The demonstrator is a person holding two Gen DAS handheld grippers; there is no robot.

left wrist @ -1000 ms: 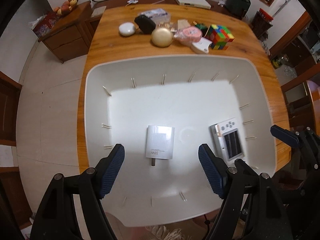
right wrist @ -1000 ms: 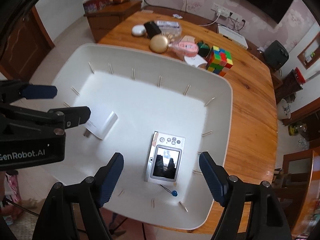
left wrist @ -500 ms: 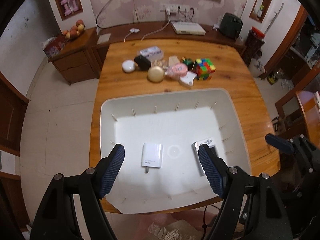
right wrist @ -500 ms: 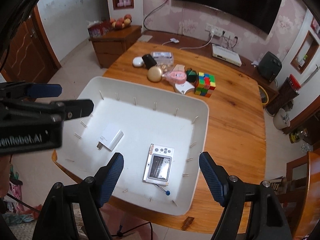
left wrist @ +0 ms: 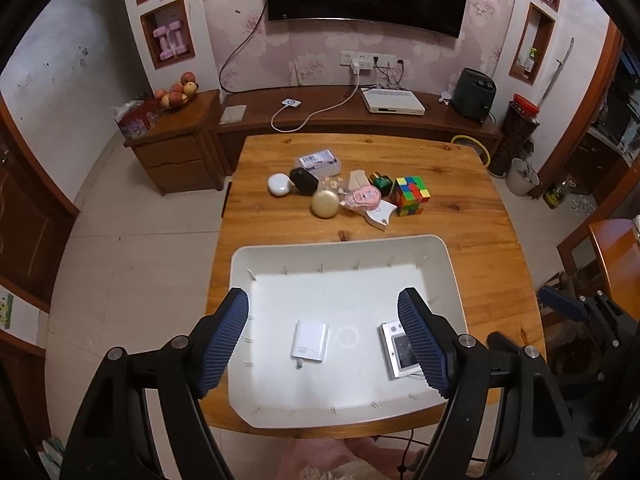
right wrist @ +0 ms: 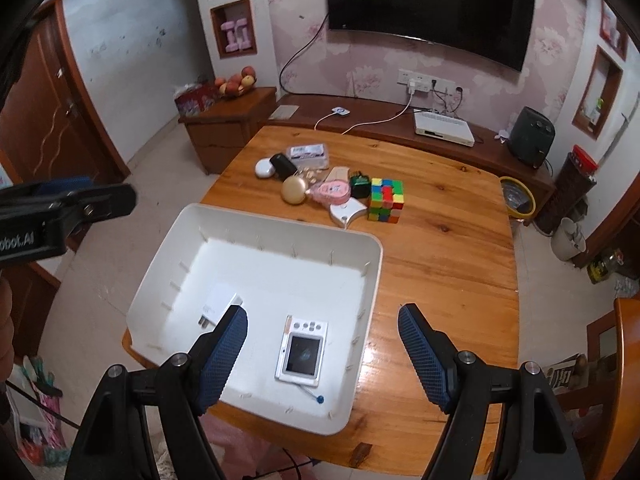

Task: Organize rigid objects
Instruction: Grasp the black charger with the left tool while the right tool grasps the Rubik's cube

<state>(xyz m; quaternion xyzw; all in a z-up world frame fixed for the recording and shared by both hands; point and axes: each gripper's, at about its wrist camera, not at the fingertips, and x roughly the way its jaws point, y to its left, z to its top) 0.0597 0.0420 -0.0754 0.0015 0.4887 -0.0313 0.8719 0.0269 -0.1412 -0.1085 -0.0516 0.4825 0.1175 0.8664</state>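
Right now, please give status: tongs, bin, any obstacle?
Left tongs open, empty. Right tongs open, empty. White bin holds charger, camera. Nothing blocks bin.

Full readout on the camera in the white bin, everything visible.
The camera is a small silver-white compact, plastic or metal by its look. It lies flat, screen up: a dark display, with round buttons in a row at its far end. It rests on the white bin floor, near the right wall, apart from the white charger. A thin blue-tipped pin lies at its near corner. Neither gripper touches it.

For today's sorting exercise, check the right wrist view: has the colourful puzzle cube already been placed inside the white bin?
No, the puzzle cube stands on the wooden table beyond the white bin.
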